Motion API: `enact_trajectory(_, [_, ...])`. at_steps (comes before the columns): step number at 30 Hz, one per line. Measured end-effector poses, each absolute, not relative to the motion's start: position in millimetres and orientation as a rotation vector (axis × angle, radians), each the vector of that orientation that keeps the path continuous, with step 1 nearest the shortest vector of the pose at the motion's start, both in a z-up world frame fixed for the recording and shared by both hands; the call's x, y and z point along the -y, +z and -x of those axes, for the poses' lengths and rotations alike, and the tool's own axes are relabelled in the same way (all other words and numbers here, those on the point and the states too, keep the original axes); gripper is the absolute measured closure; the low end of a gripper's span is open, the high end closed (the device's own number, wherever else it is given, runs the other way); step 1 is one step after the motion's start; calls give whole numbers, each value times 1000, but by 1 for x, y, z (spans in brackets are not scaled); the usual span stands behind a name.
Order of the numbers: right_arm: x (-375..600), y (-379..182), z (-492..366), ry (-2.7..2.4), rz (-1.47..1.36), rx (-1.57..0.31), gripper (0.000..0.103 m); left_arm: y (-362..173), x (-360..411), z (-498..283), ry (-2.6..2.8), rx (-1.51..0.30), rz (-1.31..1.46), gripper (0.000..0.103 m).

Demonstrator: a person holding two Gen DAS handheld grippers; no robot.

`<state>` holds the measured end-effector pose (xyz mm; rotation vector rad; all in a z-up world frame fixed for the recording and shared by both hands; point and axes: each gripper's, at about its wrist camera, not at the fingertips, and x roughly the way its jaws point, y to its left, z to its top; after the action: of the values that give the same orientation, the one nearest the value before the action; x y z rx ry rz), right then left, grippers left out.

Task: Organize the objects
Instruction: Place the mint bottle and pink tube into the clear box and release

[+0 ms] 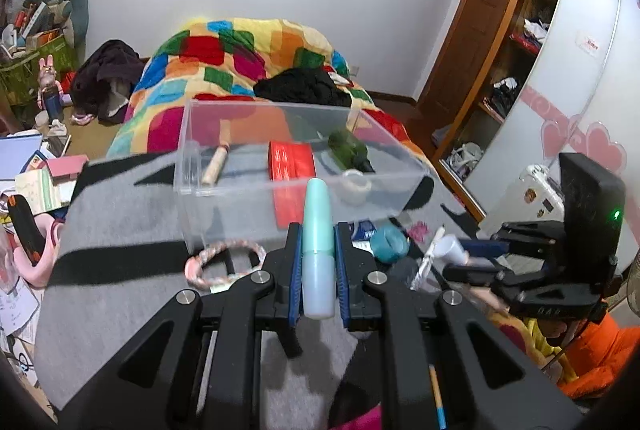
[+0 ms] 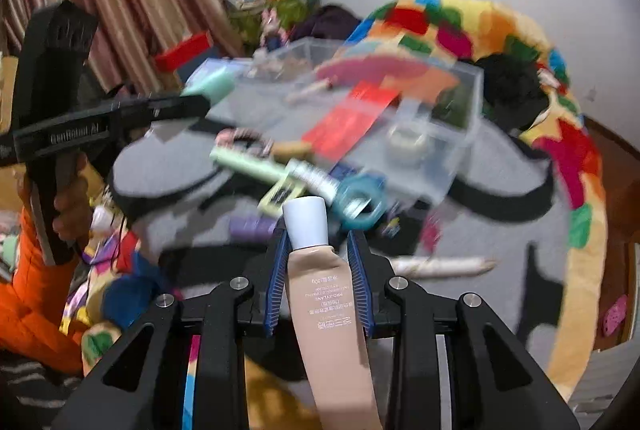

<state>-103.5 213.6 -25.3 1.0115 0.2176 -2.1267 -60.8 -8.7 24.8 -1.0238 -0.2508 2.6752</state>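
Cluttered bedroom, grey-and-black blanket (image 1: 120,230) on the bed, clear bin (image 1: 288,166) as your landmark with a red box (image 1: 290,160) and tape roll (image 1: 357,185) already inside. Your left gripper (image 1: 318,270) is clamped on the mint tube (image 1: 318,230), just short of the bin's near wall; your right gripper (image 2: 320,262) has the beige cream tube (image 2: 328,294) between its jaws, pads look loose, near the bin's front corner. You're mid-carry, I'd say: next, lift each tube over the rim and release inside, re-squeezing the right first.
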Motion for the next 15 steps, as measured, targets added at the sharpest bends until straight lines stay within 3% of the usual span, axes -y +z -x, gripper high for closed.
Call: enact_trajectory(15, [-184, 31, 181, -2304, -880, -259, 75, 30, 16, 120, 2706, 256, 1112, 88])
